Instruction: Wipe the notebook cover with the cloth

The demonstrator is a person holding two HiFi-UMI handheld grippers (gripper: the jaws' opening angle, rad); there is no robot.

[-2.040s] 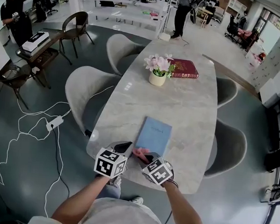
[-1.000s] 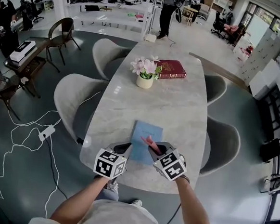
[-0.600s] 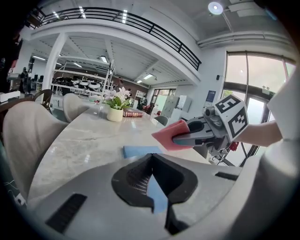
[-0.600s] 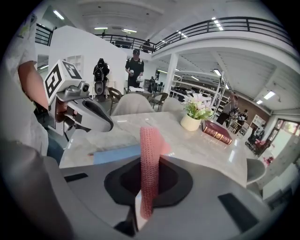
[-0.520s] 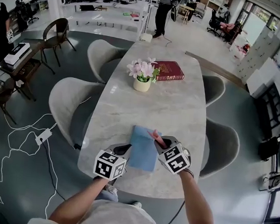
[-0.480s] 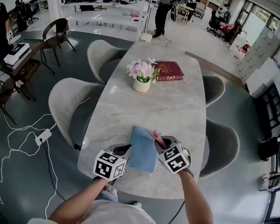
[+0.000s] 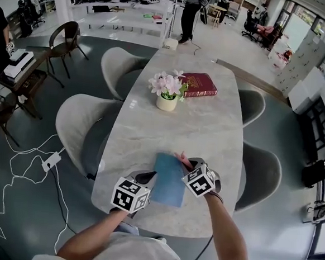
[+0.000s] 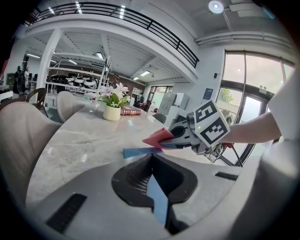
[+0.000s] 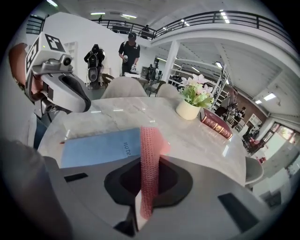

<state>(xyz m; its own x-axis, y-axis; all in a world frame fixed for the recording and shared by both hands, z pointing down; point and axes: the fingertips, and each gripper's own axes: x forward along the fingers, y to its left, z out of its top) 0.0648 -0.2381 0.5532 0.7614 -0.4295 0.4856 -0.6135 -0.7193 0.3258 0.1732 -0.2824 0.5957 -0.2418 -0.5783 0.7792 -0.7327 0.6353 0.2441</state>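
**Notebook (image 7: 168, 180) cover: cloth (image 7: 181, 157) reaches far corner**

Notebook lies at the table's (image 7: 207, 124) 6 o'clock end, left gripper (image 7: 147, 178) clamped on its near edge. Right gripper (image 7: 189, 164), pinching the pink cloth, has swept up to the cover's 1 o'clock corner; one pass looks done.

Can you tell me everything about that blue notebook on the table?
The thin light-blue notebook is closed, with a plain cover printed "note". It lies on the grey marble table near its front edge. The left gripper is shut on its near corner, and the pink mesh cloth in the right gripper meets its far corner.
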